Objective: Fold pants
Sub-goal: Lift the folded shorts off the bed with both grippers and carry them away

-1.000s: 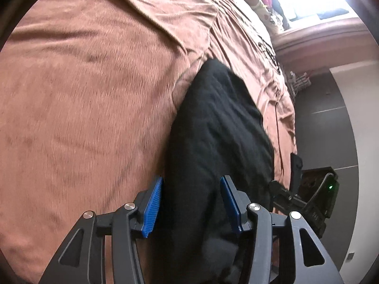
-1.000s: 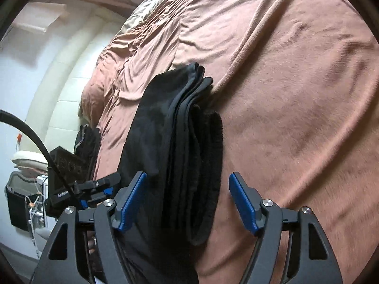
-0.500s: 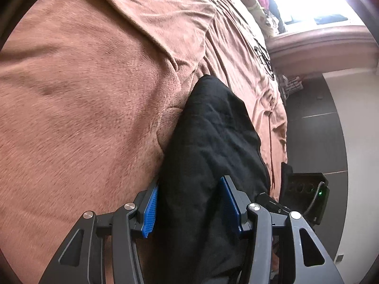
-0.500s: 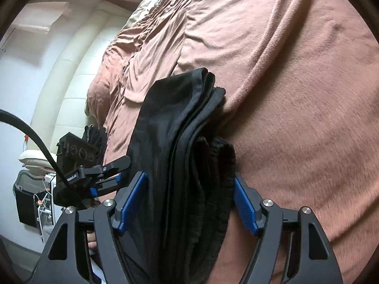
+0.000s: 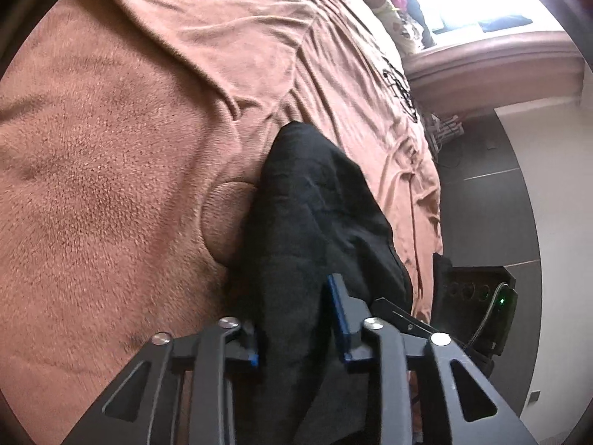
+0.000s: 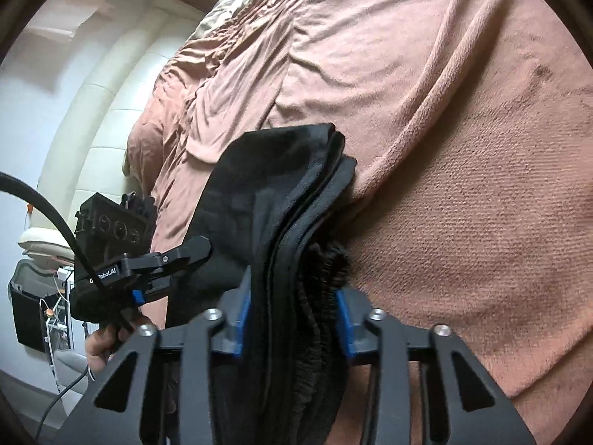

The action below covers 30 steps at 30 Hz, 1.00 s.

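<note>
The black pants (image 5: pixel 315 222) lie folded into a thick stack on the brown blanket (image 5: pixel 111 148). My left gripper (image 5: pixel 296 330) is shut on one end of the stack, the cloth bunched between its blue pads. My right gripper (image 6: pixel 292 315) is shut on the other end, where the layered edges and the ribbed waistband (image 6: pixel 330 270) show. The pants (image 6: pixel 267 193) fill the middle of the right wrist view. The left gripper (image 6: pixel 155 274) also shows there at the left, and the right gripper (image 5: pixel 470 307) shows in the left wrist view.
The blanket (image 6: pixel 463 148) covers the bed, rumpled toward the far side. A cream padded headboard (image 6: pixel 92 118) stands at the left of the right wrist view. A bright window ledge (image 5: pixel 493 55) and dark floor (image 5: pixel 481 204) lie beyond the bed edge.
Both grippers moved in onto the ends of the folded pants and closed from open to shut on the cloth. The stack is bunched and pressed into the blanket.
</note>
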Each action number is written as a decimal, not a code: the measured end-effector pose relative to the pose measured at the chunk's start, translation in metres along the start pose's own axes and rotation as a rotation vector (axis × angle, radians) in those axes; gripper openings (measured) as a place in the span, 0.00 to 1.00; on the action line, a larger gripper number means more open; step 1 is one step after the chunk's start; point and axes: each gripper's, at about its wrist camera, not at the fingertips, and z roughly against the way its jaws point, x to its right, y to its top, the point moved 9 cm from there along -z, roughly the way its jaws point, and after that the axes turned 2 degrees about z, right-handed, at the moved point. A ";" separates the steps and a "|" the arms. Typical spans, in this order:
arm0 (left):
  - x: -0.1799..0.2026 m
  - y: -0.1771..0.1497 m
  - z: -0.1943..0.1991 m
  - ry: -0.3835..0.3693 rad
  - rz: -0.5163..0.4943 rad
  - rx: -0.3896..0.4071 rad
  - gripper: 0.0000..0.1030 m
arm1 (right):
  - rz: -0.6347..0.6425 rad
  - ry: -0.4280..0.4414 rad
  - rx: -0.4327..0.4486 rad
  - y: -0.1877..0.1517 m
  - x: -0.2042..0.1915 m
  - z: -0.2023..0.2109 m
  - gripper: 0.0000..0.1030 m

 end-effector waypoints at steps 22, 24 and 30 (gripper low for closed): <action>0.070 -0.030 0.100 -0.058 -0.138 0.187 0.11 | 0.279 -0.011 0.222 -0.035 -0.103 0.081 0.23; 0.077 -0.032 0.111 -0.061 -0.152 0.204 0.11 | 0.308 -0.009 0.243 -0.041 -0.116 0.088 0.23; 0.094 -0.037 0.136 -0.054 -0.199 0.247 0.11 | 0.371 -0.028 0.282 -0.058 -0.143 0.109 0.23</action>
